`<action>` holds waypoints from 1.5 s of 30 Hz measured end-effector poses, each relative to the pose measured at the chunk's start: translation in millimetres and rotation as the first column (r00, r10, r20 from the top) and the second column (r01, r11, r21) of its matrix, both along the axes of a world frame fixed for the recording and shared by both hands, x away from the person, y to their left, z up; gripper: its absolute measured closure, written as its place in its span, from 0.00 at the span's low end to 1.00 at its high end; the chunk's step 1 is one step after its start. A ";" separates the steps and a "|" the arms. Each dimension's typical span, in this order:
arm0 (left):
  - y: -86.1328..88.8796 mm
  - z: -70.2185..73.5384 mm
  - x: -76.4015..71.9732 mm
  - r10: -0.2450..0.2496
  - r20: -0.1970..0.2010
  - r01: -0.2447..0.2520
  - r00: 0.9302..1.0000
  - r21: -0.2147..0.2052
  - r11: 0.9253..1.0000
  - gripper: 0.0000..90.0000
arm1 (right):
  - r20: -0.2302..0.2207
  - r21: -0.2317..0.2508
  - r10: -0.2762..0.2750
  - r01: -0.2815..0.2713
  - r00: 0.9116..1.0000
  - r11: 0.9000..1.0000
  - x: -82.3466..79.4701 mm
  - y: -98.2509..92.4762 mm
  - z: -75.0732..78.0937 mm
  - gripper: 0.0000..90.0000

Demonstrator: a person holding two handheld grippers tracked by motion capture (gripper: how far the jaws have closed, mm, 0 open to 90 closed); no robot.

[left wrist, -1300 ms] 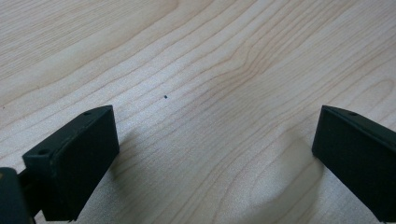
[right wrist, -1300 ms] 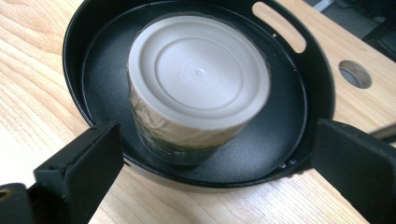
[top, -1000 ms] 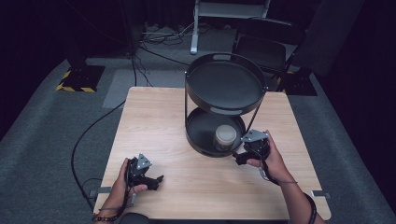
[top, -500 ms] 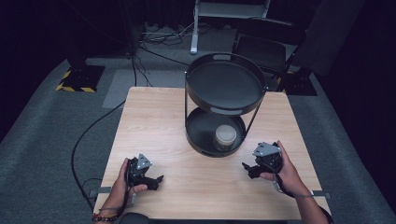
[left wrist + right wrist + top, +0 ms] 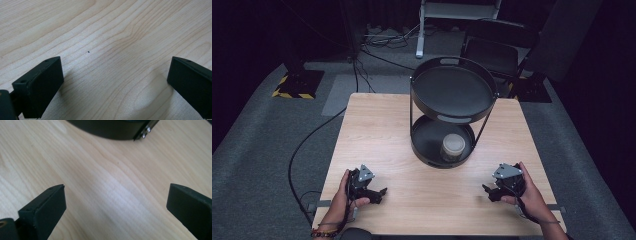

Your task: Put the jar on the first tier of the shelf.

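A black two-tier round tray stand [image 5: 452, 116] sits on the wooden table [image 5: 382, 135], toward the back middle. On its lower tier stands a pale jar [image 5: 453, 146] with a light lid. My left gripper [image 5: 377, 194] rests near the front left of the table, held in a hand, open with bare wood between its jaws [image 5: 112, 77]. Near the front right, my right gripper [image 5: 490, 192] is open as well, low over the wood [image 5: 115, 205]. The stand's lower rim [image 5: 112, 130] runs along the top of the right gripper view.
Cables [image 5: 312, 145] trail over the grey carpet left of the table. A black chair [image 5: 494, 50] and a white frame [image 5: 452, 10] stand behind the table. Bare wood lies between the two grippers.
My right gripper has drawn back from beside the stand's lower tier toward the front right of the table. The left gripper has stayed put.
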State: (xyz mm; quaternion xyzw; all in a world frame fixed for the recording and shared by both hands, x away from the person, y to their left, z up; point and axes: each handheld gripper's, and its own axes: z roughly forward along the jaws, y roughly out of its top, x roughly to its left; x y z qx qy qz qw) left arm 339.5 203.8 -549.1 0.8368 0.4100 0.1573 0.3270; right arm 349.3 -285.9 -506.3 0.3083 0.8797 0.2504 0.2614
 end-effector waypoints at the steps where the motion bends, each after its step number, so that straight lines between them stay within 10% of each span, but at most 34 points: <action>1: 0.0 0.0 0.0 0.000 0.000 0.000 1.000 0.000 1.000 0.00 | -0.003 -0.002 -0.005 0.005 1.000 1.000 -1.3 -1.4 -1.5 0.03; 21: 0.0 0.0 0.0 0.000 0.000 0.000 1.000 0.000 1.000 0.00 | -0.070 0.019 -0.075 0.077 0.995 0.997 -23.8 -36.6 -25.6 0.03; 45: 0.0 0.0 0.0 0.000 0.000 0.000 1.000 0.000 1.000 0.00 | -0.142 0.287 -0.161 0.197 0.977 0.938 -45.4 -85.1 -44.7 0.00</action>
